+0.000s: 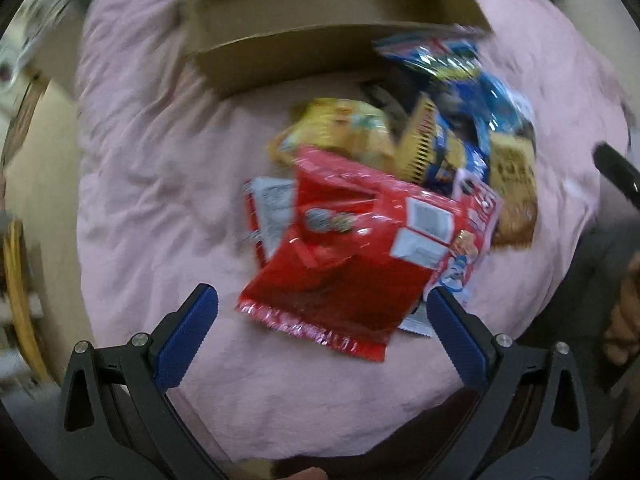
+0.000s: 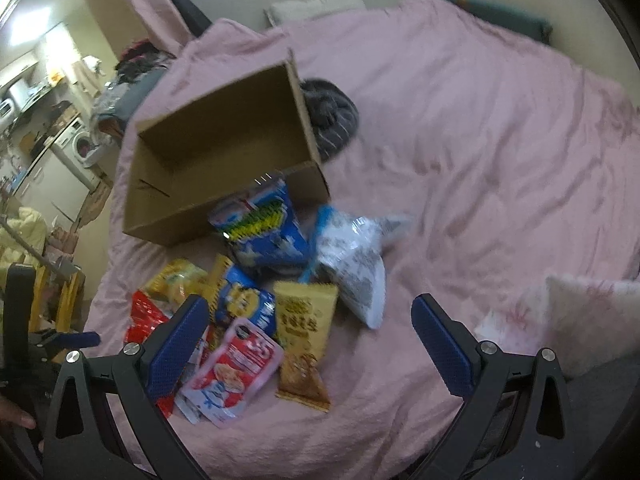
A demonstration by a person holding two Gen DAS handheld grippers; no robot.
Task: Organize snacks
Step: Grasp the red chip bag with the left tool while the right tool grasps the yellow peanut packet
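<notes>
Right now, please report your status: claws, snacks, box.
Left claw open, empty. Right claw open, empty. Snack packets piled on pink blanket; cardboard box empty. Nothing in the way.

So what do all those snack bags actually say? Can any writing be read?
None can be quoted with certainty; both views are motion-blurred.
Pink pouch: large white characters, perhaps "55", not sure.
Yellow packet: dark printed characters, blurred.
Red bag: white label panels, too small.
Blue bag: unreadable.
</notes>
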